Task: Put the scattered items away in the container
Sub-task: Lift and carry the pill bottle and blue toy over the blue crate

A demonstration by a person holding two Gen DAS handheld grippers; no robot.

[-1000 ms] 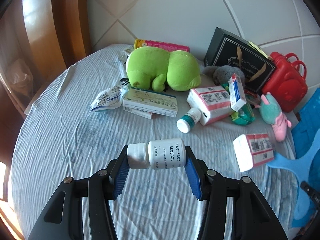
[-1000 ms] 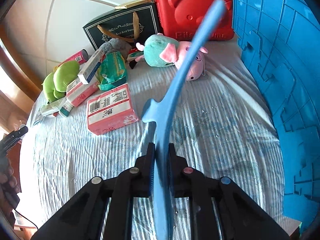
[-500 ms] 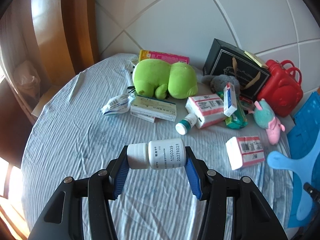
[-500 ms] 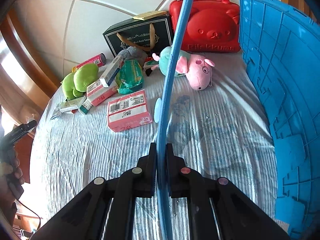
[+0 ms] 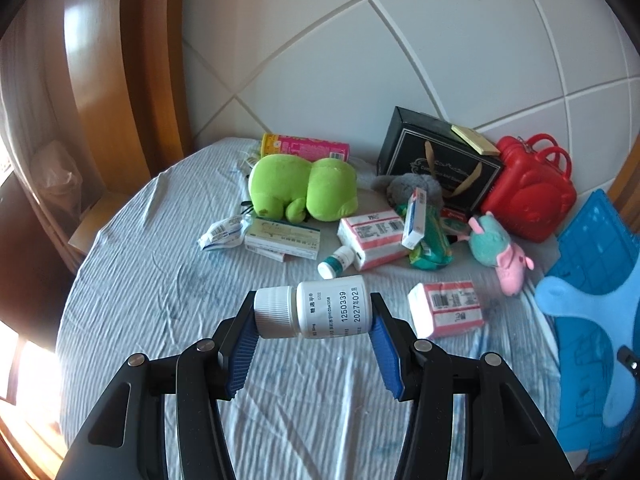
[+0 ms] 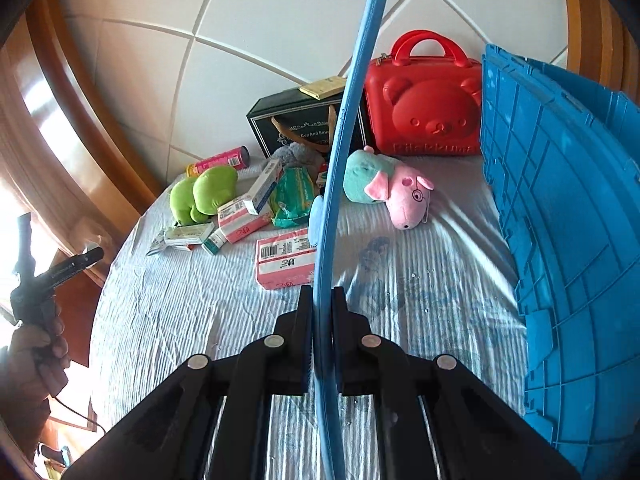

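Left wrist view finds my left gripper (image 5: pixel 314 322) pinching a white pill bottle (image 5: pixel 316 311) end to end above the bed, my right gripper (image 6: pixel 322 304) clamped on a long blue hanger (image 6: pixel 344 132); risk: either slips before reaching the blue crate (image 6: pixel 560 208) alongside.

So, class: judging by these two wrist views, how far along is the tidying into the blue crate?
Done: nothing visibly in the blue plastic crate; its inside is hidden. In hand: the left gripper clamps a white pill bottle; the right gripper pinches a flat blue plastic tool. Left: the green plush toy, pink tissue packs and medicine boxes on the bed.
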